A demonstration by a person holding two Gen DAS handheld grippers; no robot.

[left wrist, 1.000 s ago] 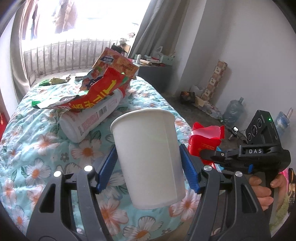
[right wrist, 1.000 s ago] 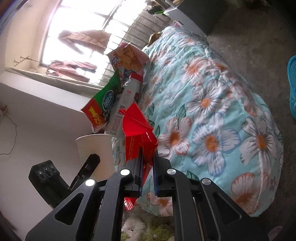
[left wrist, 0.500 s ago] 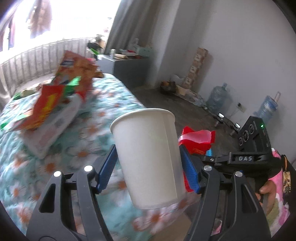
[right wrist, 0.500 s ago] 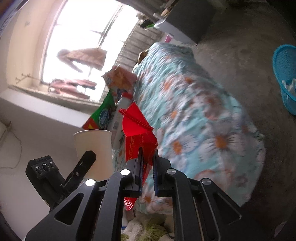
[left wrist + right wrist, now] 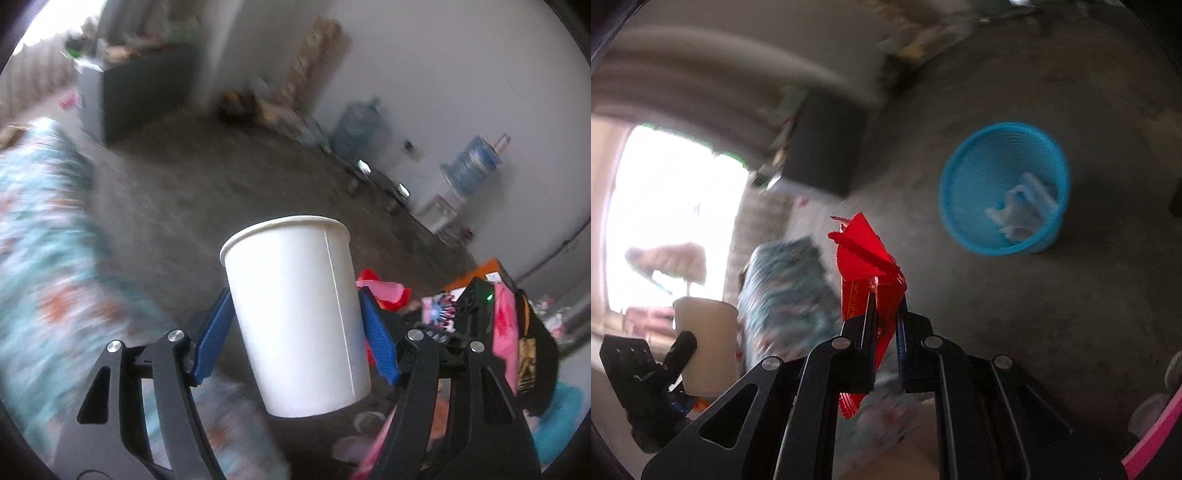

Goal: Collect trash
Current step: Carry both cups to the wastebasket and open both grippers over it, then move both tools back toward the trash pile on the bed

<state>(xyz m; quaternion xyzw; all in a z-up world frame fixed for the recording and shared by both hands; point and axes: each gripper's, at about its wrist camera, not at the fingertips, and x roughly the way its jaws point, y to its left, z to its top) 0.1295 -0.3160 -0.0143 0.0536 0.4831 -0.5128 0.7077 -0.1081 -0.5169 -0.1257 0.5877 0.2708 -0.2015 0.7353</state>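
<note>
White paper cup (image 5: 295,314) sits upright, clamped between the blue pads (image 5: 212,334) of the left claw (image 5: 295,334). Beside it, the right claw (image 5: 885,306) pinches a red wrapper (image 5: 866,266) that sticks up past its tips. Ahead of that claw, on the floor (image 5: 1052,314), stands a blue basket (image 5: 1003,188) with pale scraps inside.

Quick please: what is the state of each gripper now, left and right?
Left gripper: closed on the white cup.
Right gripper: closed on the red wrapper.
</note>
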